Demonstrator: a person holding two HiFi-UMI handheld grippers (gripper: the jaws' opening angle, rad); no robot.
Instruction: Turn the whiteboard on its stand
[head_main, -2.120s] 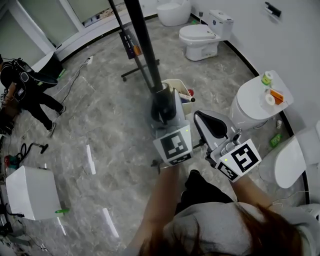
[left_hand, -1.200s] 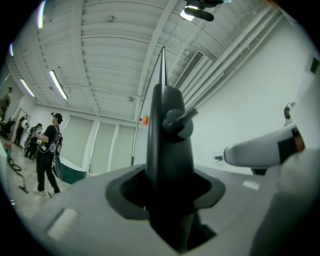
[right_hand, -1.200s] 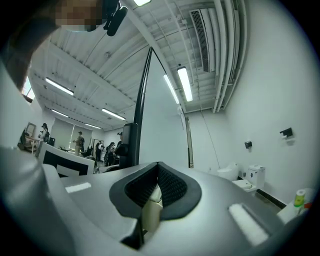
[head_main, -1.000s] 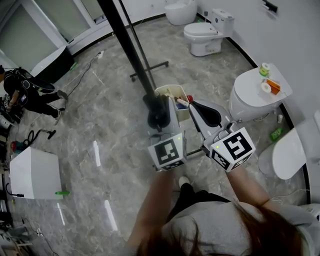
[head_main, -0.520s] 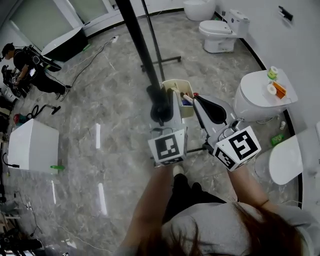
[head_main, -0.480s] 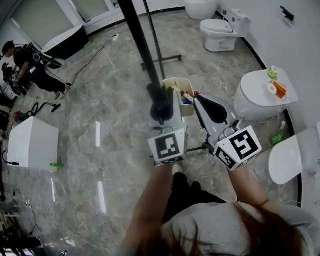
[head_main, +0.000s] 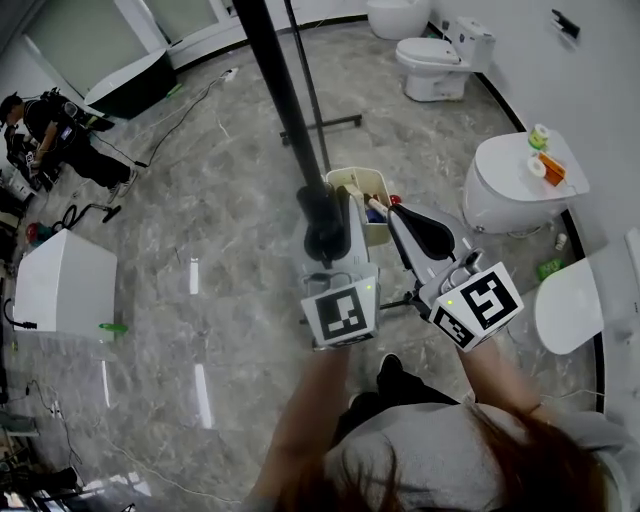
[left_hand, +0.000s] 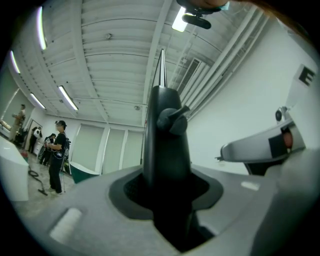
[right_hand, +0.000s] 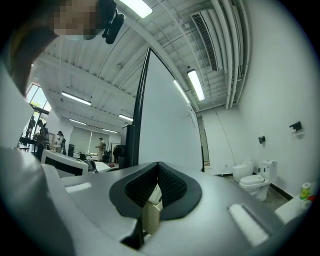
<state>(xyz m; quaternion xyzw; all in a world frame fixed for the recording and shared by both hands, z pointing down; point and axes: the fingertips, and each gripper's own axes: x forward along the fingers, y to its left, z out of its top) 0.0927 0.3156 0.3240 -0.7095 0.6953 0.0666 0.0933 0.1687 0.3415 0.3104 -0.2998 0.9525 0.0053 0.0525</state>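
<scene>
Ceiling strip lights (right_hand: 196, 84) give bright, even light, and pale streaks of glare lie on the floor (head_main: 193, 275). Both gripper views bulge and darken at the corners. The whiteboard pole (left_hand: 165, 150) is a soft black silhouette.

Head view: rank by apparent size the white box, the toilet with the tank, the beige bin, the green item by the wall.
1. white box
2. toilet with the tank, close behind the box; it stands farther off, so true size is unsure
3. beige bin, partly hidden
4. green item by the wall
</scene>
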